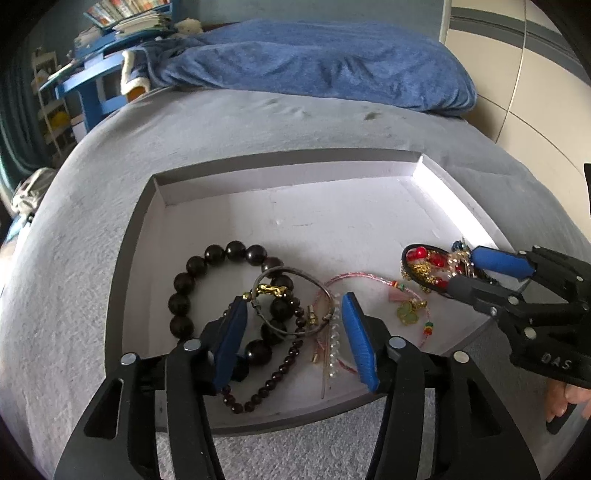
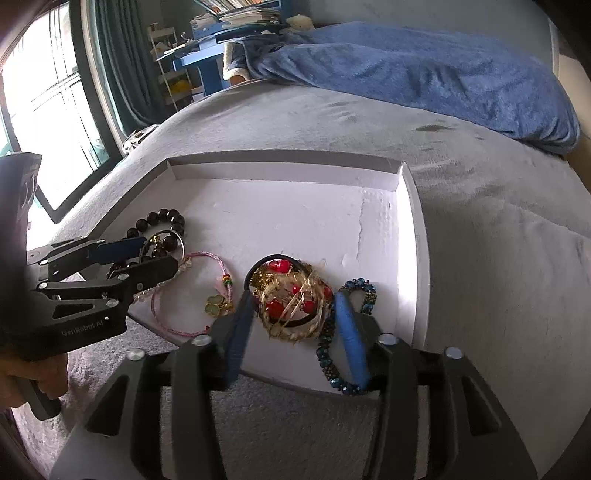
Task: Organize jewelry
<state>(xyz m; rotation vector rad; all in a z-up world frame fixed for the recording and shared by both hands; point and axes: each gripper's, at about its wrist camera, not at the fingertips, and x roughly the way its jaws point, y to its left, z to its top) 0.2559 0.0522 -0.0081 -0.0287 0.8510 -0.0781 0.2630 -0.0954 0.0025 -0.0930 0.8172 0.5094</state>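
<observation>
With my left gripper (image 1: 295, 332) spread over the tangled, light, slippery bracelets (image 1: 258, 306) at lower centre, I'd pinch the stiff wire bangle (image 1: 291, 291); my right gripper (image 2: 291, 328) is spread too.

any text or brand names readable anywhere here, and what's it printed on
"DAS" on the body of the right gripper, left wrist view.
"GenRobot.AI" on the body of the left gripper, right wrist view.
Spines on the bookshelf are too small to read.

Left gripper (image 1: 293, 325) open over dark bead bracelet (image 1: 207, 277) and wire bangle (image 1: 291, 302) in white tray (image 1: 332, 206).
</observation>
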